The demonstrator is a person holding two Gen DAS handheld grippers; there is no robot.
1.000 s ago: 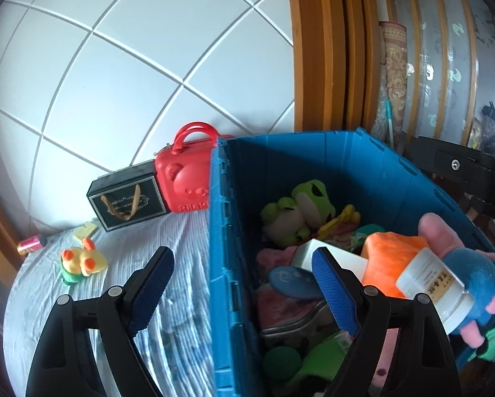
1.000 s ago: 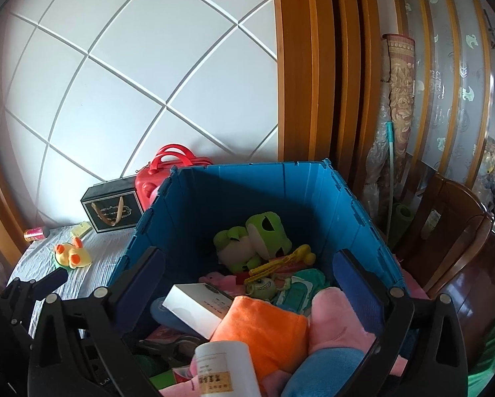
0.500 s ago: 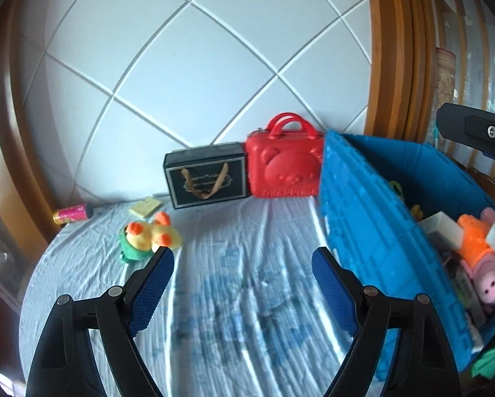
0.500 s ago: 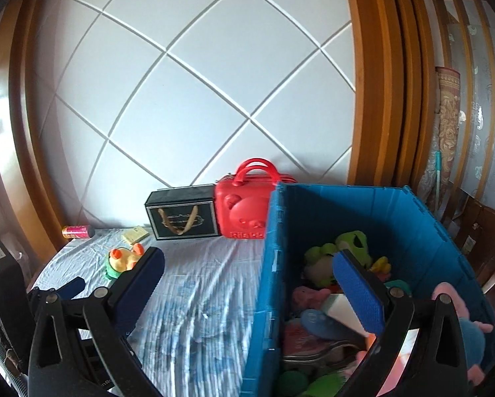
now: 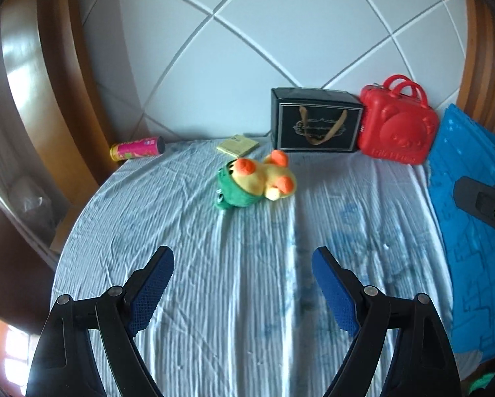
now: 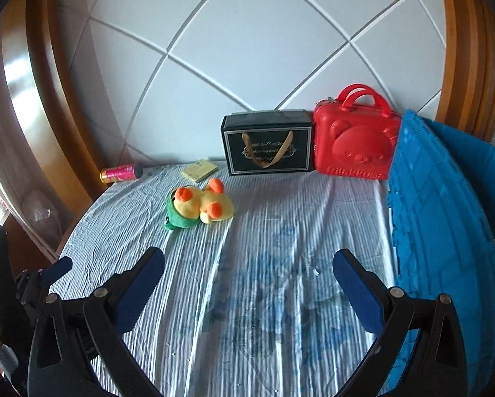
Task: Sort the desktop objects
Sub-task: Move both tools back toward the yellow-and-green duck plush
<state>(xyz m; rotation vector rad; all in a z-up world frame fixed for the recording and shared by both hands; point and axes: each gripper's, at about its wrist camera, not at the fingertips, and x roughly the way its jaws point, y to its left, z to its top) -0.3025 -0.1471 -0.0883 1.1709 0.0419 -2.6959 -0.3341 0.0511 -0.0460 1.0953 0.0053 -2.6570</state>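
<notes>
Both tongs, left gripper (image 5: 242, 263) and right gripper (image 6: 249, 264), gaped wide and empty; reach step; plush duck (image 5: 259, 183) likely next, needing forward travel.

Plush duck (image 5: 257, 182) before gift box (image 5: 315, 125)

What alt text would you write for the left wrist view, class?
Open, empty left tongs hover over a pale blue cloth. Beyond lie a plush duck, pink can, yellow notepad, black gift box and red bear case; blue crate at right.
</notes>
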